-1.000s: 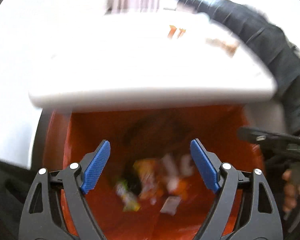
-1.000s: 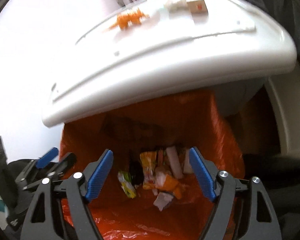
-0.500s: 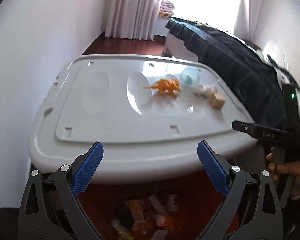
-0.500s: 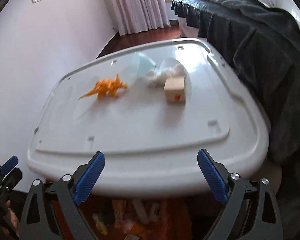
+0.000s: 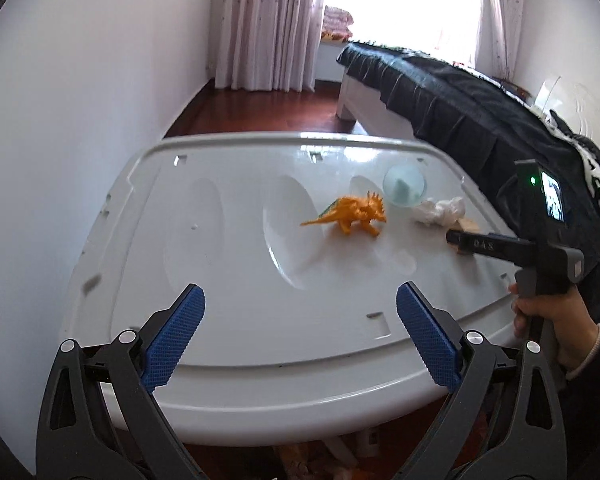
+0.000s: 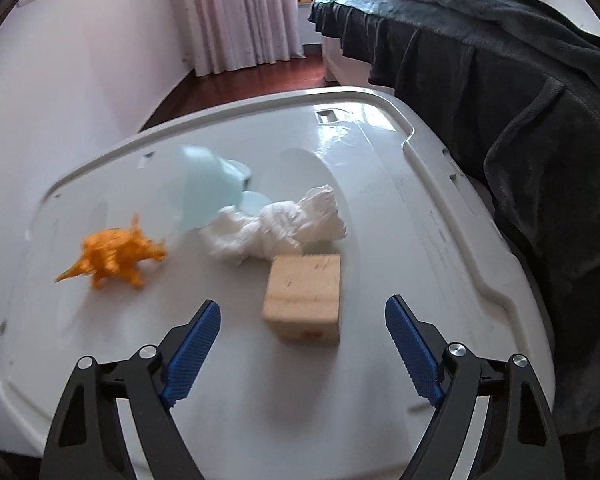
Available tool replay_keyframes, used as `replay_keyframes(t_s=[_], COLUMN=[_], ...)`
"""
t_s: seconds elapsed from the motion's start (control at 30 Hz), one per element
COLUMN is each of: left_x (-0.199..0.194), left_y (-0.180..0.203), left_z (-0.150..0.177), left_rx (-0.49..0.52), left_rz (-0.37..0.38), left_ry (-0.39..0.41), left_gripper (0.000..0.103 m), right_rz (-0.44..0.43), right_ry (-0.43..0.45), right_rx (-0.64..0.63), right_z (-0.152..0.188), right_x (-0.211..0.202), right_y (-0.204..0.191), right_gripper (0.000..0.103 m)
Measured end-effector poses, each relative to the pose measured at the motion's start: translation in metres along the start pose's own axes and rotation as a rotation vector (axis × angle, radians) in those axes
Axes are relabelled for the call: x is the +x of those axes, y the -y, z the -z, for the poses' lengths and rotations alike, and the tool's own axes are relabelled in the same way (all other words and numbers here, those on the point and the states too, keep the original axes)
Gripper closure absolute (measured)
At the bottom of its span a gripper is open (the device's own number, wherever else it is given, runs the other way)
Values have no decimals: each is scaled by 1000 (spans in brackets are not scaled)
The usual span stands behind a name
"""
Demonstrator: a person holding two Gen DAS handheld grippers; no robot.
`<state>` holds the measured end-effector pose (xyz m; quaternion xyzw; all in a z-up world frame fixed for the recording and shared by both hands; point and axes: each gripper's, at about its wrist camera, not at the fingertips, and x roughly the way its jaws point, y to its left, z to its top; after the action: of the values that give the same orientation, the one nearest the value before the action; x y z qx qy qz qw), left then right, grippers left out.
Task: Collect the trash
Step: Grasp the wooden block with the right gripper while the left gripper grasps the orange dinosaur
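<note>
Left gripper: two black skeletal arms with triangular cut-outs, silver round pivot screws, and blue cross-hatched fingers. Right gripper: same build; from the left wrist view, right of frame, its black body carries white lettering, a green light and a small lit screen. Hand at right edge: pale ribbed cuff under a dark sleeve

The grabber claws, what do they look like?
Both the left gripper and right gripper have black frames with cut-out holes, silver rivets and bumpy blue pads. The right one's body reads "DAS", with a green light. A pale cuff shows.
</note>
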<state>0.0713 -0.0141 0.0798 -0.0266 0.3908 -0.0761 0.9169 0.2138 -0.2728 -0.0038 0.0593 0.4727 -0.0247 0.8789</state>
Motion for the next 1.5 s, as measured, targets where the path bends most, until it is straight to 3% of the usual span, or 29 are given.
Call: replay_keyframes(t_s=[0.1,0.2,0.23,0.33,0.43,0.57,0.63,0.7,0.8,0.93,1.03,1.17,1.33,1.5], left_x=[11,21,25,41,58,86,102,124,151,166,174,182,205,209], left_y=[0,3,6,13,23,35,35,38,44,46,50,60,54,58], left_z=[-4,-8,-10,-14,-19,-41,-54,-69,-84,-94,-87,-67,-74,-72], left_rx=[0,13,26,81,182,303,326,376,487,593,618,747,682,701], left_rz=[5,16,18,19,32,121,196,254,265,280,323,298,342,354], left_ry=[-20,-16,-14,-20,-16,-60,-93,-153,-233,-256,-292,-294,-318,-259], left_gripper=[9,9,9,9,9,9,9,9,9,9,9,9,9,7], right_rz=[26,75,86,52,-113,-371,-414,-421,-409,-439,-440,-422,-410,-400], right_ry=[9,25,21,13,-21,26,77,103,98,81,86,92,100,88], right_rx=[-13,-67,-75,-60,70,253,280,292,297,350,358,357,340,323], right_z=[-1,-3,-3,-1,-3,6,15,20,16,13,7,2,-5,-8], right_x=[8,9,10,6,-10,-67,-91,-99,-95,-91,-86,-83,-81,-74], right_y=[-1,-6,-6,-4,10,27,32,34,35,39,42,41,32,23], right_gripper=[29,52,68,69,69,69,69,69,69,68,68,68,68,68])
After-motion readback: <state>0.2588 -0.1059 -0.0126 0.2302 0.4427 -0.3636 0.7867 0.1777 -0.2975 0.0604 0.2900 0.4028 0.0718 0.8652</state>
